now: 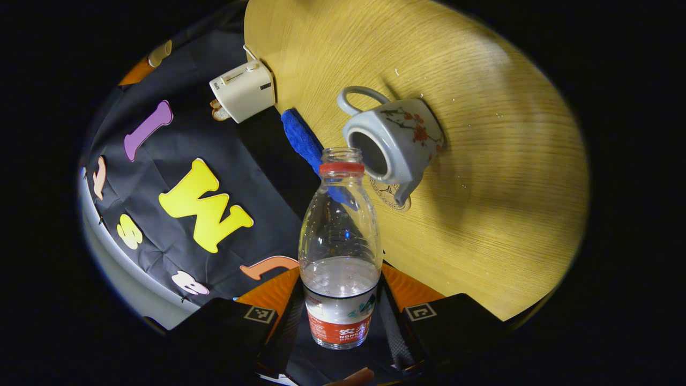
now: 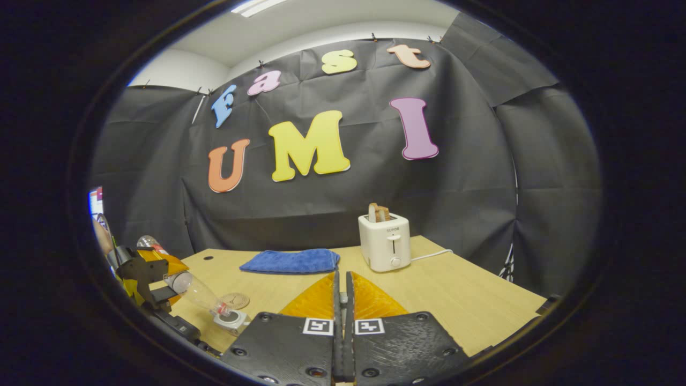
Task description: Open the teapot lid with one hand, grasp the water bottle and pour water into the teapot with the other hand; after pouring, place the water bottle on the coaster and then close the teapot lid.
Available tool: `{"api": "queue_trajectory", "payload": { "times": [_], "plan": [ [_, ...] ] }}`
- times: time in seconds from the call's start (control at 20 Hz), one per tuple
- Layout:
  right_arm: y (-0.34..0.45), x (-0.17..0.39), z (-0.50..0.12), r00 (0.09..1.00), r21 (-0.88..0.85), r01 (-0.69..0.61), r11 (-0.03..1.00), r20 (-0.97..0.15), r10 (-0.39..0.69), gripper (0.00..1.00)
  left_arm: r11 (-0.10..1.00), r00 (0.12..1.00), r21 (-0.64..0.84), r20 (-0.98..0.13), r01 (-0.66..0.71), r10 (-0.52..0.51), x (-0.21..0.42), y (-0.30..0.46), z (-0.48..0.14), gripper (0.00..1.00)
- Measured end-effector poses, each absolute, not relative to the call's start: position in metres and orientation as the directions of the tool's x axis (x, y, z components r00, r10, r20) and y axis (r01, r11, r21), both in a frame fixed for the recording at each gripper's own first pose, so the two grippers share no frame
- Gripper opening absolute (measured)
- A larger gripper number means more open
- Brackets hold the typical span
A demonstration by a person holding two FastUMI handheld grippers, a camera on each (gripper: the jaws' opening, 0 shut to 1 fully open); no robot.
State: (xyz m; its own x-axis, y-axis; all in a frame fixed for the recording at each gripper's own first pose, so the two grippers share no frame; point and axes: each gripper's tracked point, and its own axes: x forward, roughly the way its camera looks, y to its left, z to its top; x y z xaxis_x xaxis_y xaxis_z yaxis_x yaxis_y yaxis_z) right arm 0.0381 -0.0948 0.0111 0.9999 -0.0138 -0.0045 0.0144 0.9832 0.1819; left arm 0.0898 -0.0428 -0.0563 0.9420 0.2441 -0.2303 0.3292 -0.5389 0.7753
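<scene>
Cloth (image 2: 292,261) left of toaster (image 2: 385,242) (on table (image 2: 471,305))

The left gripper view was tilted and looked close along the bottle (image 1: 340,252) toward the teapot (image 1: 394,140) on the bench (image 1: 509,177). The right gripper view sat low and level, facing the toaster (image 2: 385,241). Both took in toaster, blue cloth (image 2: 291,261) and teapot.

My water bottle (image 1: 340,252) hides part of the coaster (image 1: 390,194) and blue cloth (image 1: 303,137). Whether my right claw (image 2: 343,300) pinches the lid: cannot tell.
</scene>
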Motion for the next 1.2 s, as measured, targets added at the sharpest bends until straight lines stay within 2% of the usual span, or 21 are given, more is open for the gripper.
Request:
{"api": "queue_trajectory", "payload": {
  "times": [0.05, 0.1, 0.7, 0.8, 1.2],
  "plan": [
    [-0.095, 0.038, 0.012, 1.000, 0.182, 0.016, 0.983, -0.004, -0.016, 0.00, -0.544, 0.942, 0.772, -0.228, 0.329, 0.247, 0.090, -0.043, -0.055, 0.77],
    [-0.096, 0.038, 0.011, 1.000, 0.183, 0.016, 0.983, -0.004, -0.015, 0.00, -0.545, 0.942, 0.771, -0.229, 0.330, 0.247, 0.091, -0.043, -0.055, 0.72],
    [-0.093, 0.039, 0.010, 1.000, 0.192, 0.009, 0.981, -0.013, -0.006, 0.00, -0.516, 0.943, 0.791, -0.244, 0.329, 0.227, 0.091, -0.041, -0.059, 0.73],
    [-0.095, 0.039, 0.010, 1.000, 0.206, 0.007, 0.979, -0.014, -0.004, 0.00, -0.471, 0.946, 0.822, -0.257, 0.321, 0.196, 0.092, -0.042, -0.062, 0.73],
    [-0.104, 0.043, 0.003, 0.999, 0.251, 0.014, 0.968, -0.040, -0.004, 0.00, -0.148, 0.946, 0.938, -0.297, 0.315, 0.128, 0.096, -0.037, -0.061, 0.72]
  ]
}}
